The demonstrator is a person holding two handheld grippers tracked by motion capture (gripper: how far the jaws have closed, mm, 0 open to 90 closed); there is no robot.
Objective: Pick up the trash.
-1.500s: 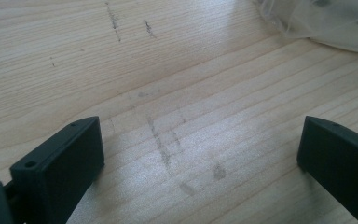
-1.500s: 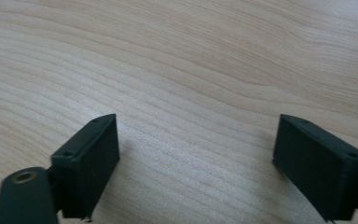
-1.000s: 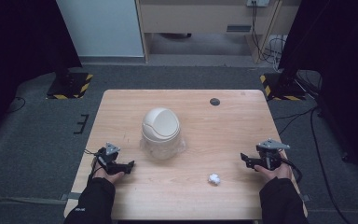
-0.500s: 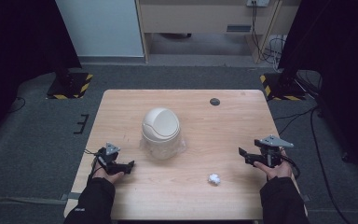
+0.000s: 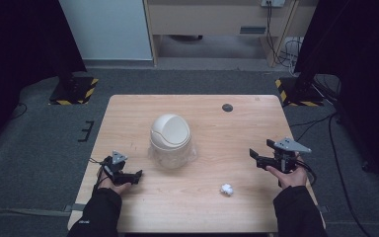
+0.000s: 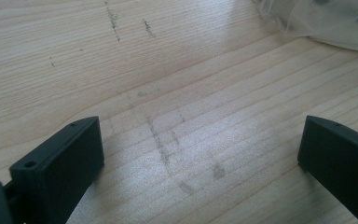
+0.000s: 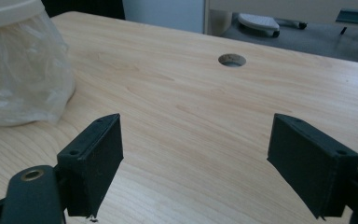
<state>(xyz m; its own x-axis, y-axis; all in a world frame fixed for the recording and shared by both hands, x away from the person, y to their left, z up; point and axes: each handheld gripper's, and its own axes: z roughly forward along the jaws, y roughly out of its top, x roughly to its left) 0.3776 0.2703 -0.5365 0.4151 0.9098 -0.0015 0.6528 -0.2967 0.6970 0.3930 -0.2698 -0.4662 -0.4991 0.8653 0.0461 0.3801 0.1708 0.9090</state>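
Both grippers' jaws spread wide, nothing between them — left gripper point(image 5: 137, 174) low at the table's point(image 5: 256, 217) near-left, right gripper point(image 5: 254, 158) at the right edge. Domed bin point(image 5: 170, 133) with clear bag liner point(image 5: 177, 157) sits mid-table. Crumpled white paper ball point(image 5: 226, 189) lies near-right of it, apart from both grippers. Cable hole point(image 5: 227, 107) at far side.

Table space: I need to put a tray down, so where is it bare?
The far strip between the bin and the cable hole is bare, and so is the left near edge beside the left gripper. The paper ball lies between bin and right gripper.
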